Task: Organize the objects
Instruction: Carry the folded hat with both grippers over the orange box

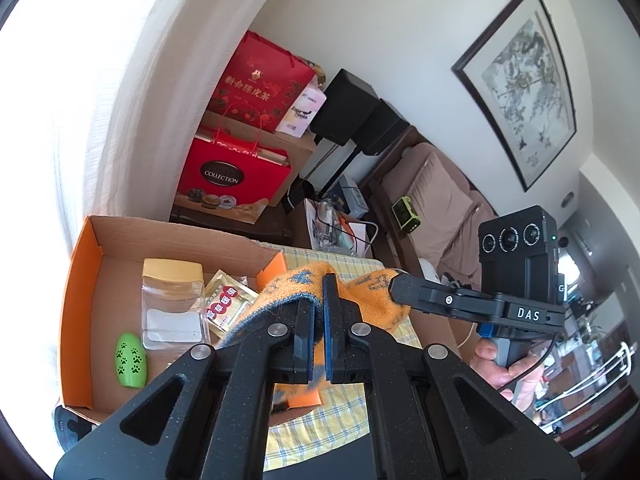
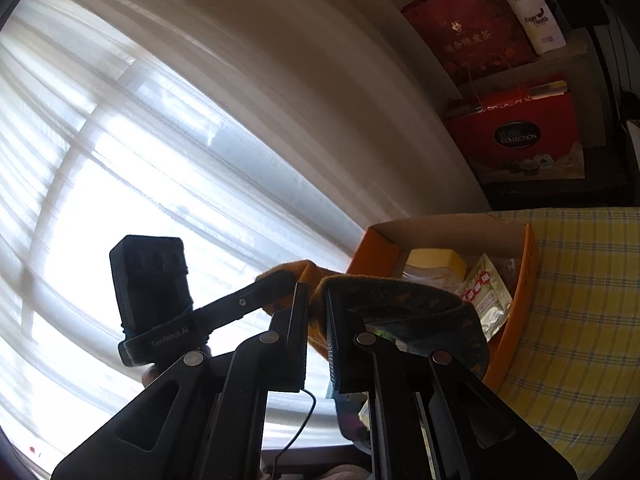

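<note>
Left wrist view: going left to right from the tool.
Box [image 1: 80, 264]: orange cardboard, just left of the jaws, holding a green paw-print thing [image 1: 129, 359], a clear jar [image 1: 172, 304] and a sachet [image 1: 224, 300].
Left gripper [image 1: 318, 320]: clamped tight on one end of the orange knit sock [image 1: 372, 300].
Right gripper [image 1: 394, 286]: pinching the other end, so I'd guess the sock's stretched to drop flat into the box.
</note>
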Demonstrator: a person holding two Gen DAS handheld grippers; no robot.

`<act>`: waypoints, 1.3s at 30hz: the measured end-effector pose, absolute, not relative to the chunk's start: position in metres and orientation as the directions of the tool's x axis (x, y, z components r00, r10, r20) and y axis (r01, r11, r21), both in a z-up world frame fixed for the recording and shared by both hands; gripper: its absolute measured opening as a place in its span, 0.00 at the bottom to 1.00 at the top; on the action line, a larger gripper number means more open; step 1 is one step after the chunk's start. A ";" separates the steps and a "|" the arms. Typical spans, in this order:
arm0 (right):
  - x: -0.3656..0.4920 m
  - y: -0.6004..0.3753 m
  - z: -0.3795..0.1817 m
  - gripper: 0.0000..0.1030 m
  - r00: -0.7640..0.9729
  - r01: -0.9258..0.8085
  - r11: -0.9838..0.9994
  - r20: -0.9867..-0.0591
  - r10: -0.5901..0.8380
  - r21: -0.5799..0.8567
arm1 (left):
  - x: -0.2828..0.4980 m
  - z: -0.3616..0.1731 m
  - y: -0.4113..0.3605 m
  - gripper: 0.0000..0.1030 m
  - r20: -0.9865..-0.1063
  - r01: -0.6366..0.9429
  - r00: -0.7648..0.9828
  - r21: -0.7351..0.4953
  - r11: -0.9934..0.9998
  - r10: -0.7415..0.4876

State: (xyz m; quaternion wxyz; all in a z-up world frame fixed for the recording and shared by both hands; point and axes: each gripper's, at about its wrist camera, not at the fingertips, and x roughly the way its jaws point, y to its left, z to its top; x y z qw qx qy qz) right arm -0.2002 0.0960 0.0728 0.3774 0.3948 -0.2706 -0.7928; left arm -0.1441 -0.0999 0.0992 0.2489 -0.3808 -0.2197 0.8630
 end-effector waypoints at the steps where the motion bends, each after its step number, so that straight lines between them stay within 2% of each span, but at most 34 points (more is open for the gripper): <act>1: -0.199 0.094 0.074 0.08 -0.398 0.388 -0.566 -0.421 -0.815 0.728 | -0.141 0.102 -0.101 0.03 -0.545 -0.270 -0.587 -0.567 -0.779 0.599; 8: -0.193 0.084 0.076 0.08 -0.369 0.400 -0.535 -0.403 -0.837 0.744 | -0.136 0.116 -0.101 0.03 -0.556 -0.288 -0.586 -0.538 -0.792 0.590; 15: -0.198 0.080 0.067 0.08 -0.346 0.386 -0.539 -0.424 -0.837 0.749 | -0.151 0.102 -0.097 0.03 -0.592 -0.274 -0.552 -0.537 -0.798 0.588; 26: -0.264 0.106 0.010 0.08 -0.395 0.211 -0.623 -0.518 -0.759 0.753 | -0.226 0.039 -0.105 0.03 -0.628 -0.167 -0.504 -0.603 -0.780 0.593; 34: -0.304 0.099 -0.035 0.08 -0.389 0.127 -0.699 -0.613 -0.688 0.704 | -0.269 -0.025 -0.104 0.03 -0.727 -0.051 -0.422 -0.577 -0.815 0.541; 39: -0.311 0.082 -0.057 0.08 -0.369 0.133 -0.787 -0.707 -0.604 0.603 | -0.273 -0.060 -0.105 0.03 -0.792 -0.004 -0.364 -0.525 -0.851 0.490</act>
